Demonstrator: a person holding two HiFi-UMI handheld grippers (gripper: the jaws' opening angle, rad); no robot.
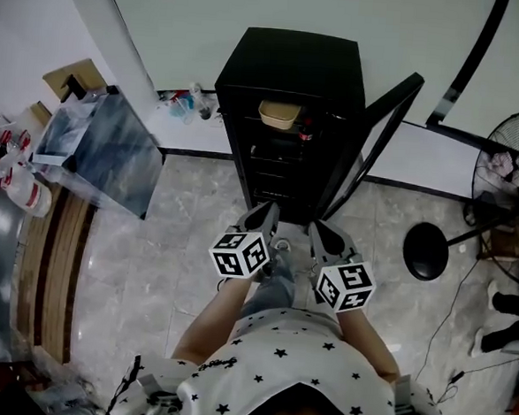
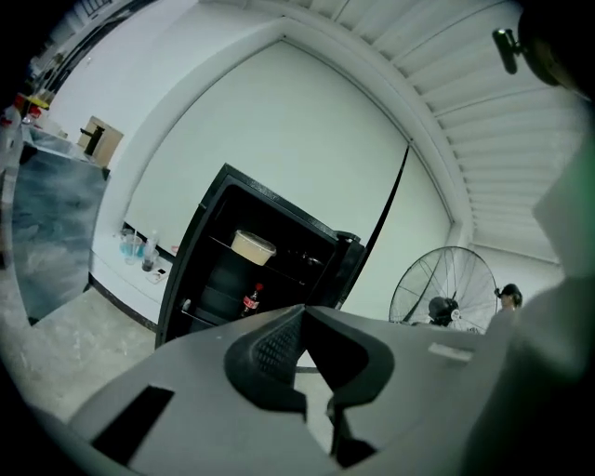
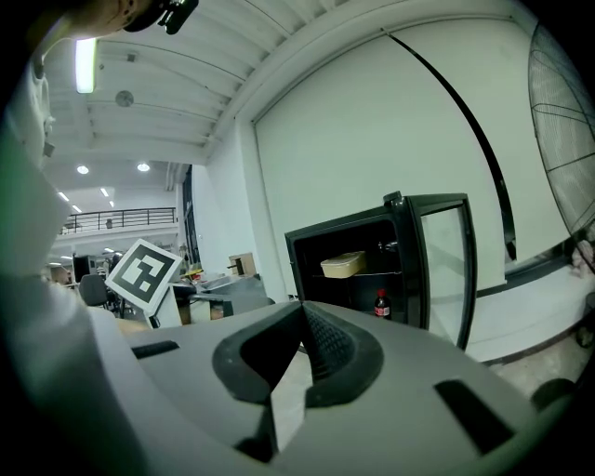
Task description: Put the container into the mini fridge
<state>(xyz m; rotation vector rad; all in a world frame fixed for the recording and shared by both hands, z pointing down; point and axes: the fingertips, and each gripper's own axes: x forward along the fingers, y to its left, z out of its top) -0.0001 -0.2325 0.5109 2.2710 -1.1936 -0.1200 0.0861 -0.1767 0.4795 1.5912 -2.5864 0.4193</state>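
Note:
The black mini fridge (image 1: 292, 125) stands against the wall with its glass door (image 1: 380, 135) swung open to the right. A beige container (image 1: 278, 115) sits on the fridge's top shelf, also seen as the container (image 2: 252, 246) and the container (image 3: 343, 265). A small cola bottle (image 1: 305, 133) stands on a shelf beside it. My left gripper (image 1: 264, 218) and right gripper (image 1: 326, 236) hover close to my body in front of the fridge. Both are shut and empty, well short of the container. Left gripper tip (image 2: 304, 311); right gripper tip (image 3: 302, 309).
A glass-topped table (image 1: 104, 147) with clutter stands at the left, bottles (image 1: 191, 104) on the floor by the wall. A standing fan (image 1: 514, 180) with a round base (image 1: 427, 251) is at the right. Cables run across the tiled floor (image 1: 165, 231).

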